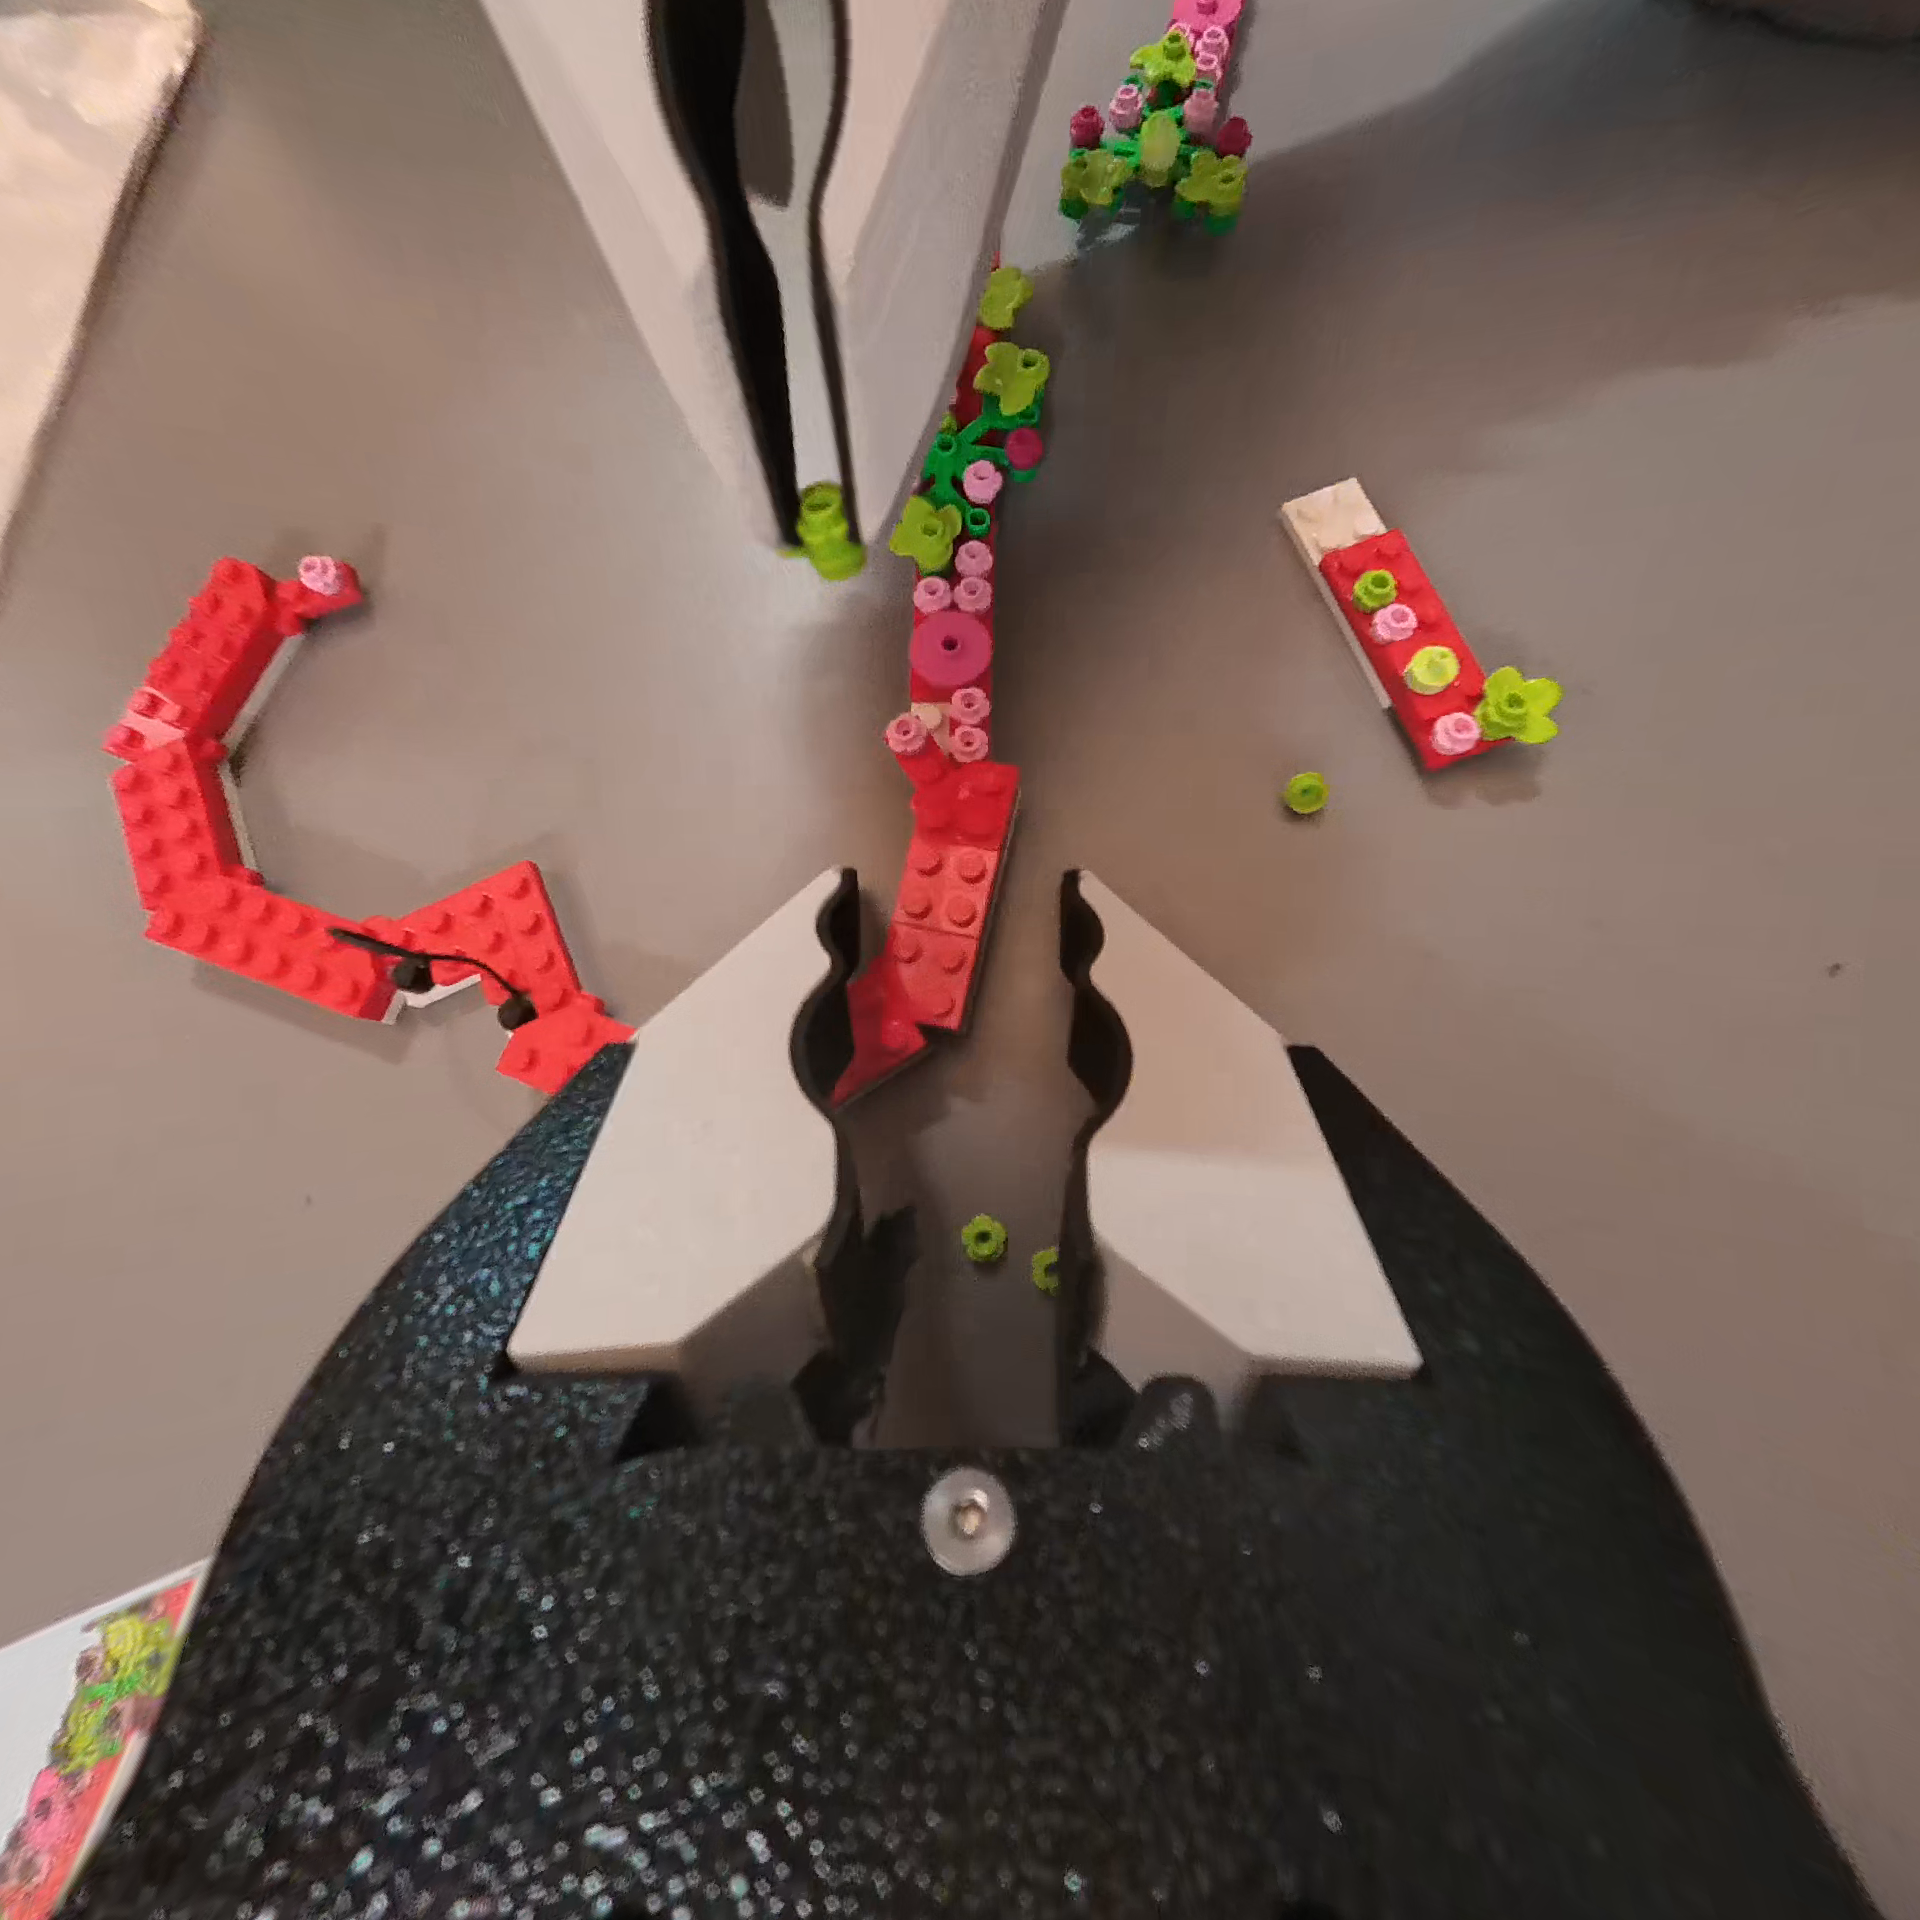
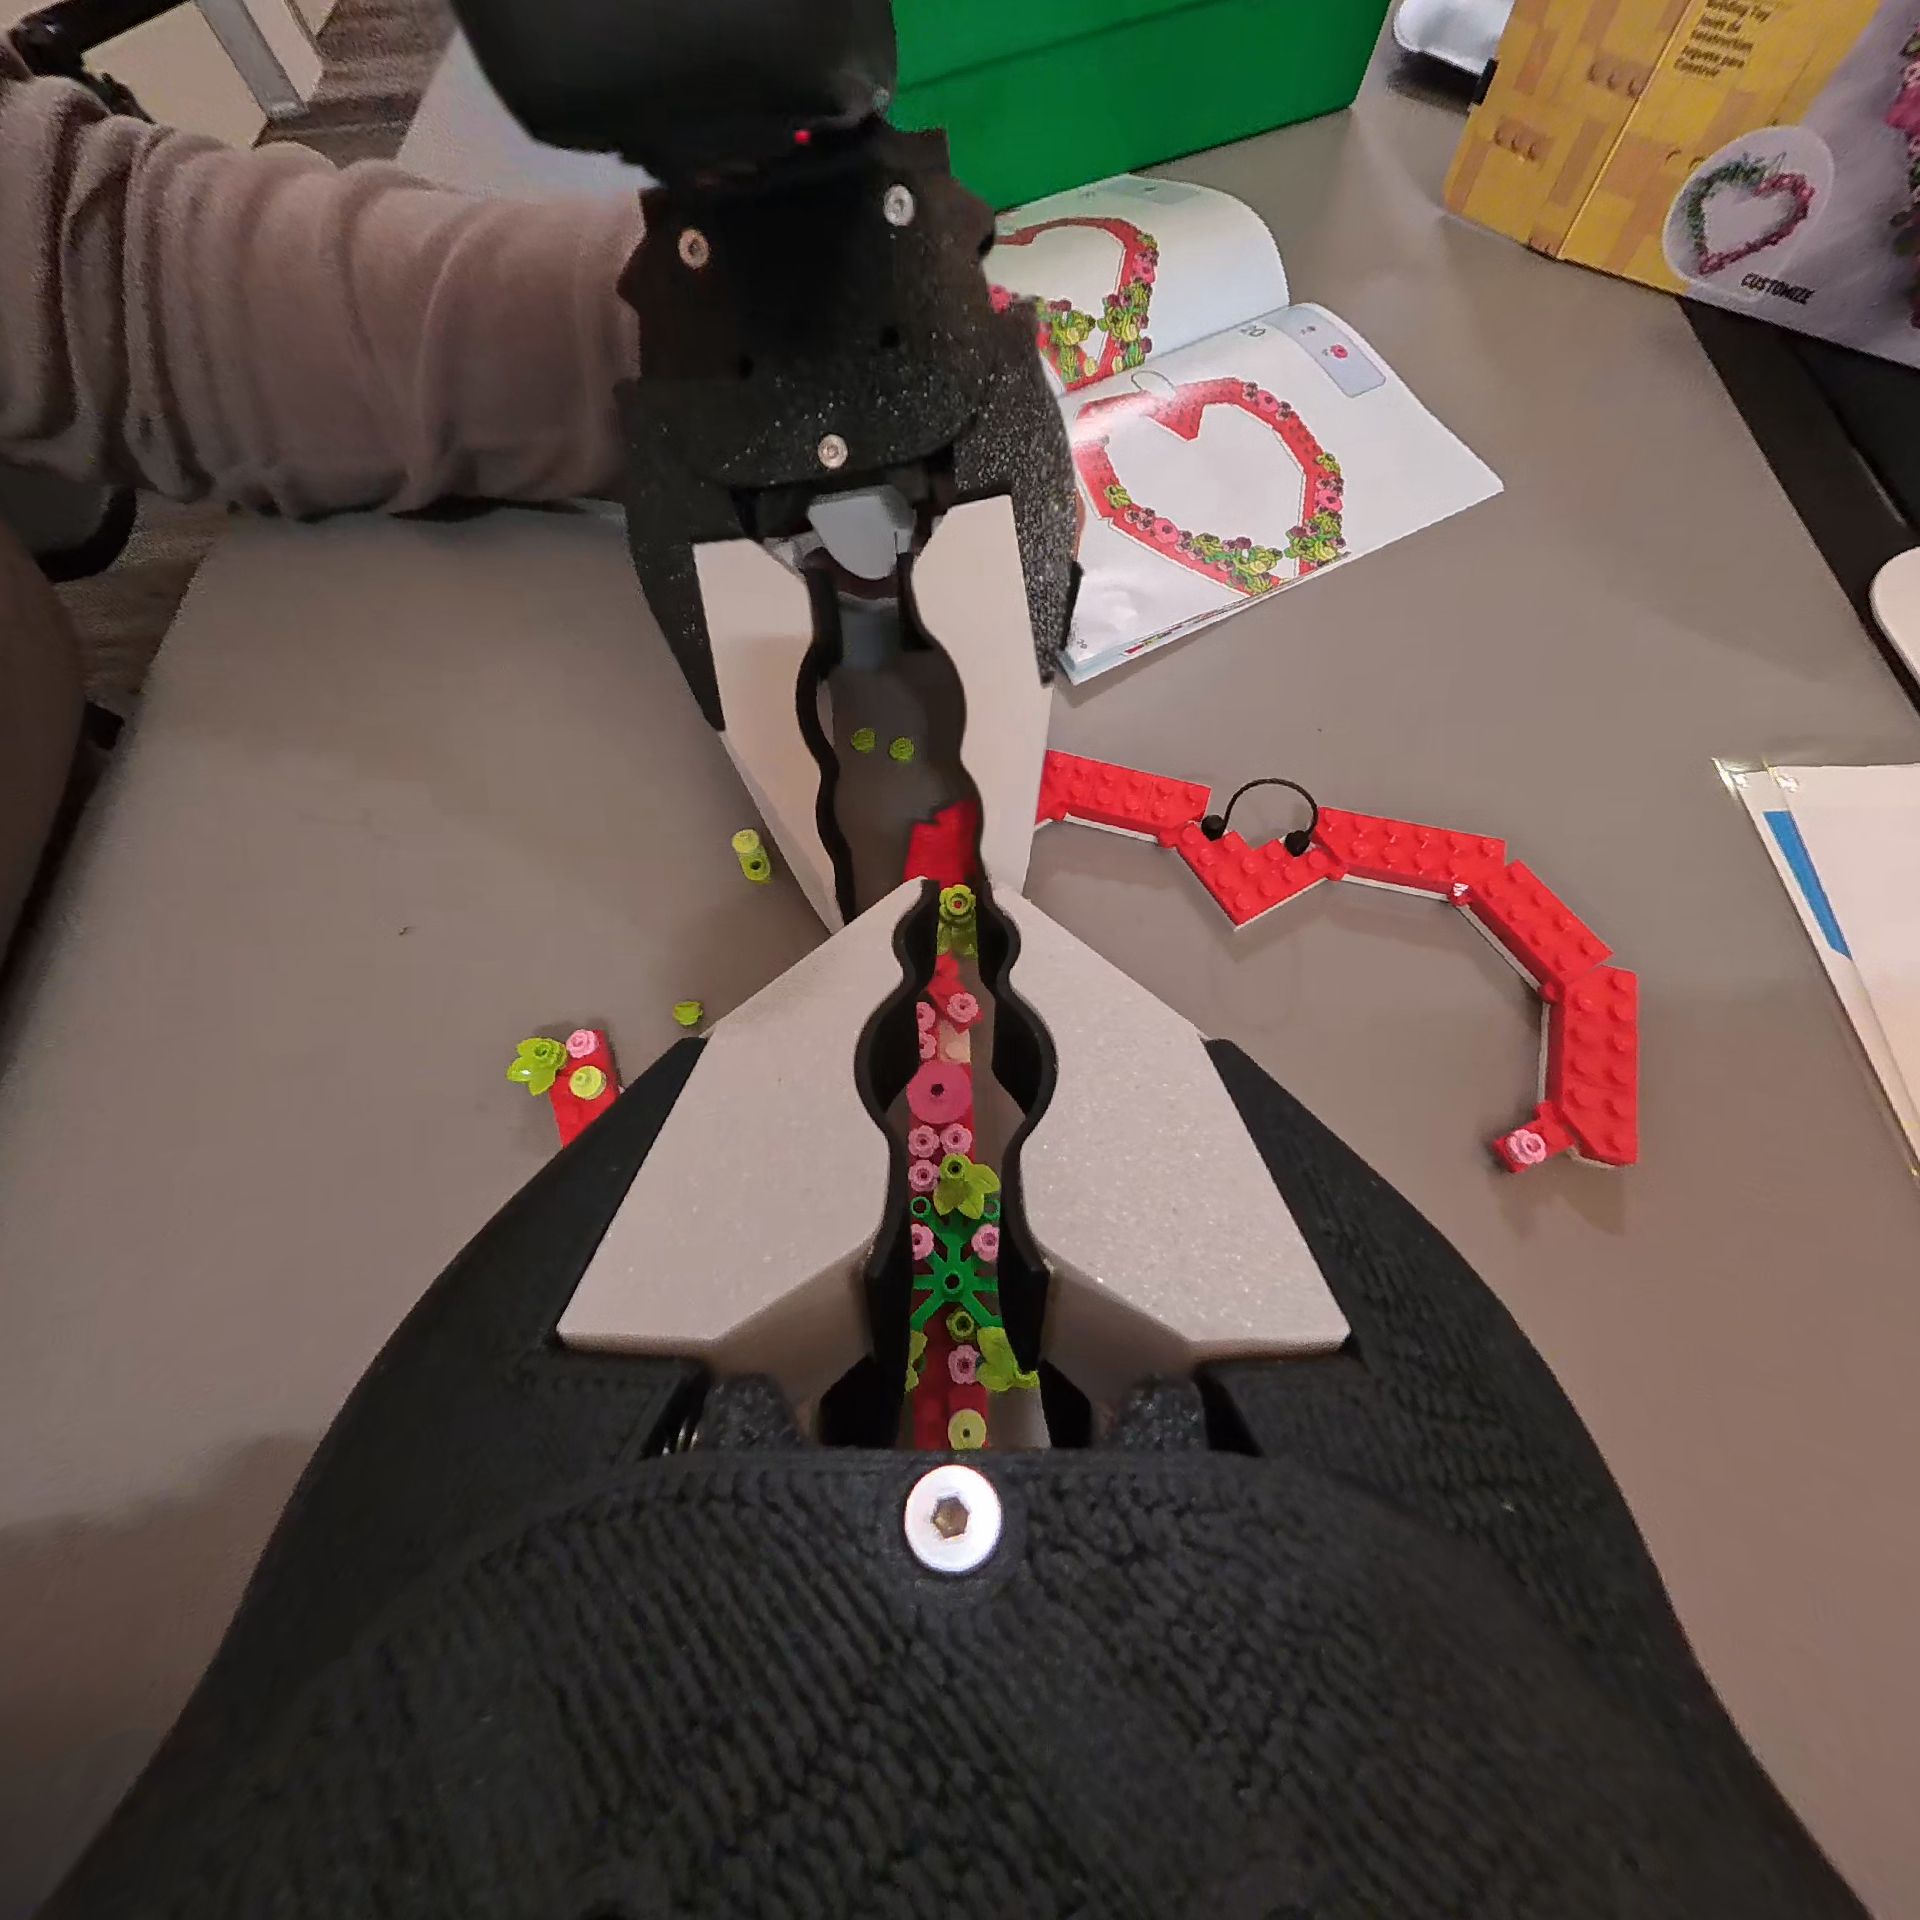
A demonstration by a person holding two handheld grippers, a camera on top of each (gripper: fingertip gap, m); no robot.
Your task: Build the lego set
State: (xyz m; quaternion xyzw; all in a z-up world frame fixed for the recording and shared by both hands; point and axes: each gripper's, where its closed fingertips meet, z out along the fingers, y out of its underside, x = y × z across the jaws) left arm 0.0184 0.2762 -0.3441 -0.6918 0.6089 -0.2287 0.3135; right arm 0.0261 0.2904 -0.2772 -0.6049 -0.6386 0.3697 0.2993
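A long red strip (image 1: 951, 894) studded with pink and green flowers lies on the grey table (image 1: 1558, 1039). It also shows through my right gripper's finger gap in the right wrist view (image 2: 940, 1101). My left gripper (image 1: 961, 883) is open, with the strip's bare near end between its jaws and against one finger. It shows across the table in the right wrist view (image 2: 914, 831). My right gripper (image 2: 956, 899) is shut on a small lime green piece (image 2: 956, 912) just above the strip's flowers. In the left wrist view that gripper (image 1: 821, 535) holds the piece (image 1: 826, 525) beside the strip.
A curved red half-heart (image 2: 1455, 862) with a black headphone piece lies apart. So do a short red plate with flowers (image 1: 1403, 644), a flower cluster (image 1: 1153, 156) and loose lime studs (image 1: 1306, 793). An open instruction booklet (image 2: 1247, 468), a yellow box (image 2: 1662, 135) and a green bin (image 2: 1122, 73) stand farther off. My hands' fingertips stand some 7 centimetres from each other.
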